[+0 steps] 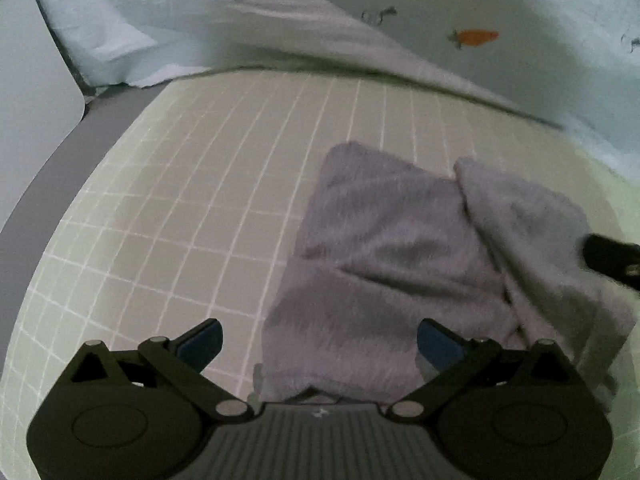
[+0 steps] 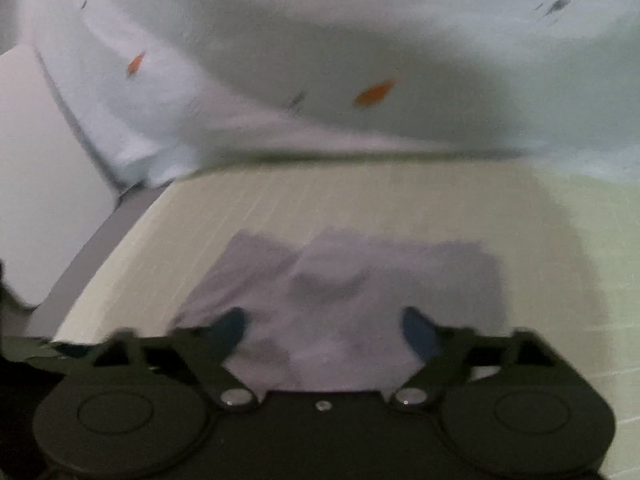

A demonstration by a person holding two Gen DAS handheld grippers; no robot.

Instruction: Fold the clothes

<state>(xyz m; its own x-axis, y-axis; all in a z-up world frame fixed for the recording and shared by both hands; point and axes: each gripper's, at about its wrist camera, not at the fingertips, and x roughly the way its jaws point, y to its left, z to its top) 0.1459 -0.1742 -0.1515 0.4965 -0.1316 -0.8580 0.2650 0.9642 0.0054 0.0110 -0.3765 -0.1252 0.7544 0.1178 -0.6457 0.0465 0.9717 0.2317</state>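
Home bedroom: carrot-print duvet (image 1: pixel 500 8), checked bedsheet (image 1: pixel 200 200).

A pale green sheet (image 1: pixel 200 200) with a thin white grid covers the bed, and it looks dim, lit softly from above. Along the far edge lies a bunched light blue quilt (image 1: pixel 500 0) printed with orange carrots (image 1: pixel 478 37) and small dark figures. At the bed's left edge a grey strip (image 1: pixel 60 168) runs along the side, and a plain white surface (image 2: pixel 44 184) stands beyond it. The right wrist view is blurred.
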